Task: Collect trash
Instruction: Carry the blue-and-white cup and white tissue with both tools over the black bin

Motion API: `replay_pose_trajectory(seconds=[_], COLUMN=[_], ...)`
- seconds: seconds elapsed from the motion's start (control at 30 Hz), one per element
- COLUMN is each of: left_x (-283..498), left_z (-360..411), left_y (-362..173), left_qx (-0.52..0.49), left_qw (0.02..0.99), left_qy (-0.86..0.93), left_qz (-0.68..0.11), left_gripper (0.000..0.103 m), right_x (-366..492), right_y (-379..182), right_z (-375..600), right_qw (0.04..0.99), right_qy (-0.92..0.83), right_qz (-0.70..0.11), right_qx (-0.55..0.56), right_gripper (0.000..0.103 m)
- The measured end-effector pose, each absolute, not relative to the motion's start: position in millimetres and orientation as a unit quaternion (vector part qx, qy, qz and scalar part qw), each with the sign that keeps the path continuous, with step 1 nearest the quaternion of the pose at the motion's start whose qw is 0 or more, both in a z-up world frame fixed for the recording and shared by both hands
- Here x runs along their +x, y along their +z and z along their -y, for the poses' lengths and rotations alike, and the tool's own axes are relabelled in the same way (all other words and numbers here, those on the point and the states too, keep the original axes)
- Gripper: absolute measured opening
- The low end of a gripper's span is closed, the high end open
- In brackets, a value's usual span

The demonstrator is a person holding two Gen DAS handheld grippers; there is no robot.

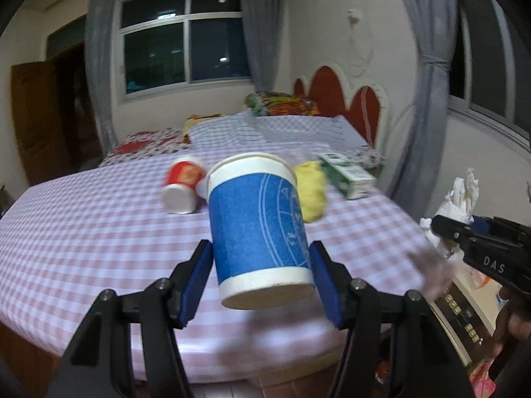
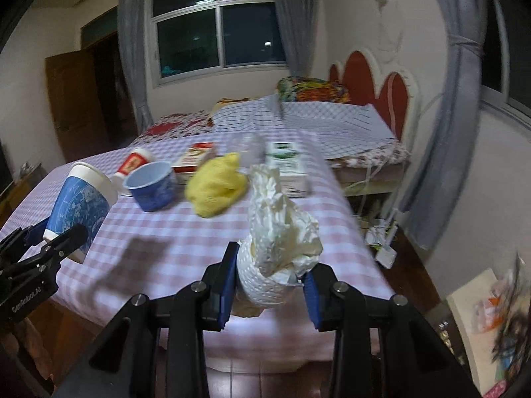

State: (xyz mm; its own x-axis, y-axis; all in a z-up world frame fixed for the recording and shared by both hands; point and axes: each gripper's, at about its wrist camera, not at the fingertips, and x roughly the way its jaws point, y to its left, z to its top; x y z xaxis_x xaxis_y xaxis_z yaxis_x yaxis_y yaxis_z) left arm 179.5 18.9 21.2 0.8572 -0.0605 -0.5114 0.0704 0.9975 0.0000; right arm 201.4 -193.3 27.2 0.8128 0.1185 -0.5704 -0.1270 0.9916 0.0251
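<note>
Pinching a blue paper cup [image 1: 259, 229] near its base, the left gripper [image 1: 262, 278] holds it tilted above the checked worktop [image 1: 83, 232]. The right gripper [image 2: 267, 290] has its jaws pressed on a crumpled white tissue wad [image 2: 282, 232] above the worktop's near right edge. Farther back lie a red cup [image 1: 182, 185] on its side, a yellow cloth [image 2: 215, 185] and a green-white carton [image 1: 348, 175].

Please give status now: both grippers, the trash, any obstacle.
Left gripper shut on blue paper cup, lifted. Right gripper shut on white tissue wad. More trash remains on checkered table. No obstacle seen.
</note>
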Motion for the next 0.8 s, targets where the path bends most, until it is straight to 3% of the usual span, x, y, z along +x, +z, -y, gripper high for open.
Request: replay_pose_trajectory(seconds=[0.5, 0.8], left_x=[146, 126], left_z=[154, 244], left_y=[8, -47], left_qx=[0.074, 0.107], left_qw=[0.945, 0.911], left_qy=[-0.162, -0.236], left_qz=[-0.273, -0.320], left_gripper=[0.060, 0.060], right_x=[134, 104], right_y=[2, -59], right_z=[368, 457], right_qw=[0.948, 0.928], right_qy=[-0.032, -0.081], right_qz=[-0.313, -0.357], right_qx=[0.039, 0.065], right_gripper=[0.038, 0.038])
